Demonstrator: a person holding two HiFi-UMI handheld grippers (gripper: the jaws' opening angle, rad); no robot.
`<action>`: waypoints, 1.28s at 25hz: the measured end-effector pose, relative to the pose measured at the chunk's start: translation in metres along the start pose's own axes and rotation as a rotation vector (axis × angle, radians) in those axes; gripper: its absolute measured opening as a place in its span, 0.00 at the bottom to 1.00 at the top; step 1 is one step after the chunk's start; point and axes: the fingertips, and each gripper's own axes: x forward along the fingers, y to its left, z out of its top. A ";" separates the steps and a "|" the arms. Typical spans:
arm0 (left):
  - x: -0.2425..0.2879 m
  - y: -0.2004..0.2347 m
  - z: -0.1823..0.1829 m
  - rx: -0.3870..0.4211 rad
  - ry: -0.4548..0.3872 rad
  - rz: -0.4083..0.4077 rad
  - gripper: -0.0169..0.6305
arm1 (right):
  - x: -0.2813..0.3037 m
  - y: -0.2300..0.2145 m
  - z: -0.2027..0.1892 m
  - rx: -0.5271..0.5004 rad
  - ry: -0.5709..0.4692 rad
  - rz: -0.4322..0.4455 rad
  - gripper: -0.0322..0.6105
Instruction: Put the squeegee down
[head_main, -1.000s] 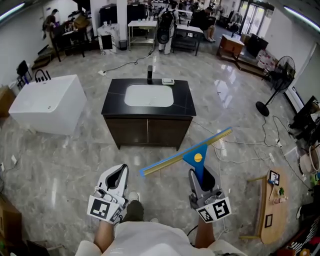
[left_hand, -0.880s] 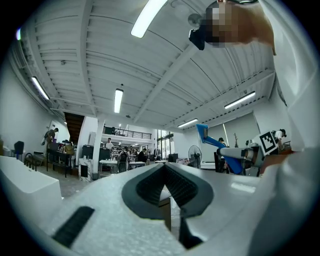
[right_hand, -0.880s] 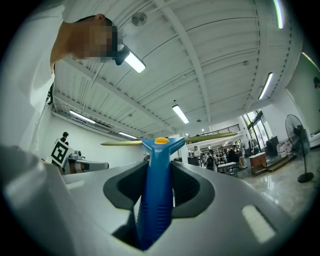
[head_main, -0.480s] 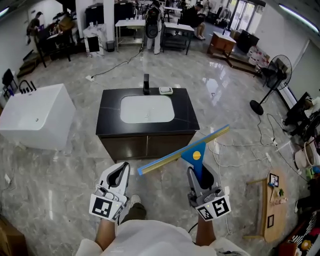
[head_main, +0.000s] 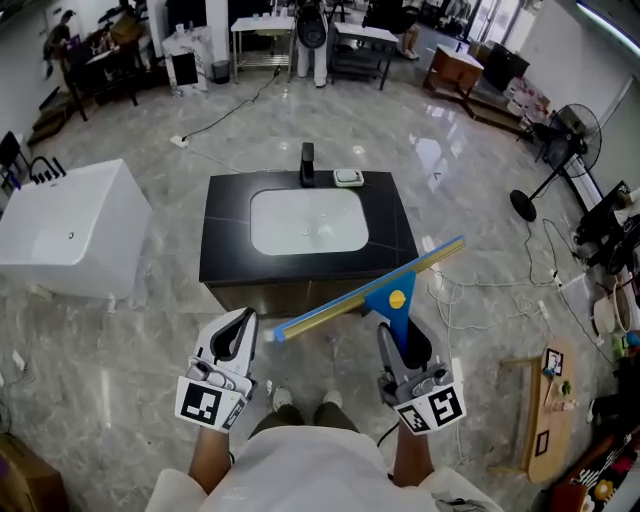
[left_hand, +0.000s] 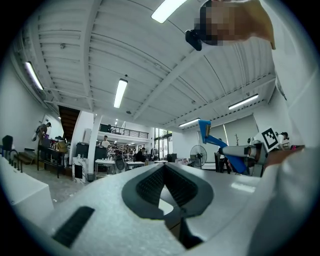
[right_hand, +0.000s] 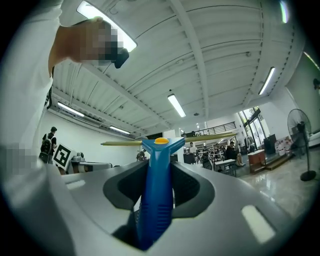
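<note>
**Squeegee in the air in front of the sink surface**

The right gripper (head_main: 402, 343) has its jaws clenched on the squeegee (head_main: 391, 299), pressing the ribbed blue handle from both sides. The handle runs straight out along the jaws. The blue head with its yellow dot stands just beyond their tips. The long yellow-green blade sits crosswise on the head. In the head view it slants from a low end near the left gripper (head_main: 240, 322) up to the right, across the near right corner of the surface (head_main: 226, 236). The squeegee touches nothing but the jaws and is not yet set down.

The left gripper's jaws are closed tip to tip with nothing between them. It is beside the right gripper, and both are held out in front of the person, whose shoes (head_main: 284, 399) stand on the grey marble floor (head_main: 120, 340).

The black surface carries a white basin (head_main: 306, 221), a dark tap (head_main: 307, 165) at its far edge and a small white dish (head_main: 348, 178) just beside the tap. A white tub (head_main: 62, 232) stands to its left, a fan (head_main: 572, 132) well off to the right, and a round wooden table (head_main: 546, 430) at the right edge.

Each gripper's cube bears a black-and-white square marker (head_main: 203, 404). A small card (head_main: 547, 355) with a similar marker stands on the table, and its finer print is too small to read.
</note>
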 end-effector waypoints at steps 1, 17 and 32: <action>0.005 0.003 0.000 0.000 0.003 0.006 0.03 | 0.006 -0.005 -0.001 0.002 0.000 0.005 0.28; 0.079 0.003 -0.016 -0.002 0.035 0.063 0.03 | 0.048 -0.093 -0.021 0.031 0.036 0.044 0.28; 0.061 0.089 -0.065 -0.048 0.105 0.249 0.03 | 0.206 -0.060 -0.183 0.133 0.307 0.197 0.28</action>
